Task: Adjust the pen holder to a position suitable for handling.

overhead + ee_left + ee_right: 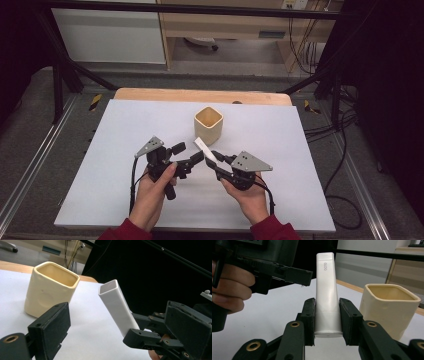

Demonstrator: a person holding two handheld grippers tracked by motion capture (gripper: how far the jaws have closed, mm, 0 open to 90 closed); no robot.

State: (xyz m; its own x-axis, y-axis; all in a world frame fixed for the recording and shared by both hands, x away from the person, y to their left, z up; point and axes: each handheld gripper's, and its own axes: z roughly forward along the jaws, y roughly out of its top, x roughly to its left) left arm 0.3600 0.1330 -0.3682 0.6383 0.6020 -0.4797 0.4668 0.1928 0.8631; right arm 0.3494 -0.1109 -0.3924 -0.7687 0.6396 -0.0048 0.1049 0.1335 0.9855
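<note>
Two tools are counted: the left tool (pixel 186 154) and the right tool (pixel 216 158). Each is carried by one hand, so two hands are counted, a left hand (pixel 152 195) and a right hand (pixel 250 197), and two red sleeves are seen at the bottom edge. One grey plate is borne on each tool, two in all. One white tube (pixel 205 149) is counted. One cream cup (pixel 208 125) is counted. One counter (pixel 125 150) is counted, topped by one white sheet, with one wooden strip shown along its far edge.
</note>
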